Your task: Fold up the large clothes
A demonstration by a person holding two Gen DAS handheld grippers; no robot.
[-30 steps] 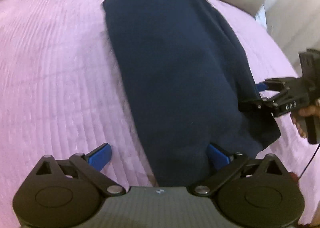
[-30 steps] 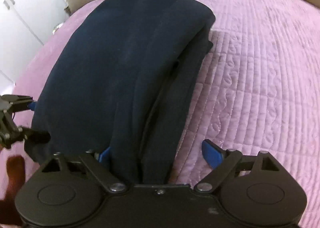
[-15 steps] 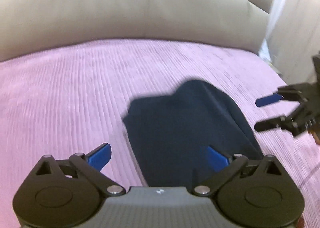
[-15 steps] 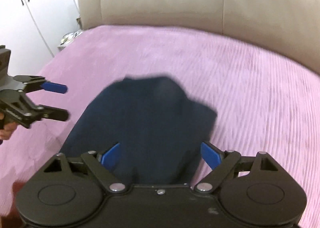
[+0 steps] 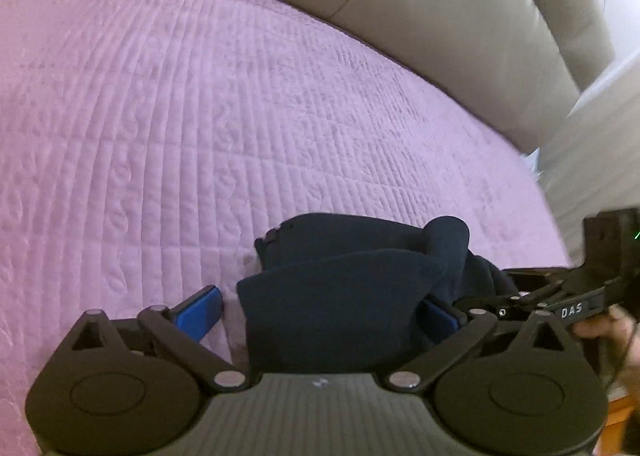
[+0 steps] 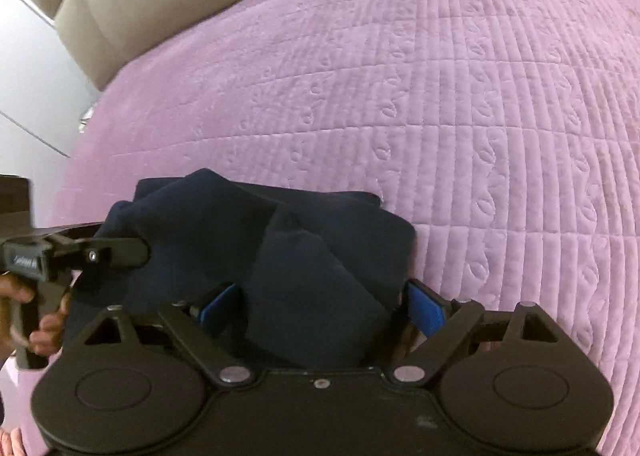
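my left gripper has its blue-padded fingers spread wide, the navy garment bunched between them; i cannot tell whether either pad presses the cloth. my right gripper is likewise spread, with a thick fold of the same garment filling the gap. the garment is soft, matte knit, heaped in rounded folds at 6 o'clock in both wrist views, resting on the pink quilted bedspread. the bedspread carries stitched parallel ribs and leaf motifs. a smooth beige padded headboard curves along its far edge from 12 to 2 o'clock. open quilt extends from 9 to 1 o'clock beyond the garment. white cabinet doors stand at 9 o'clock in the right wrist view.
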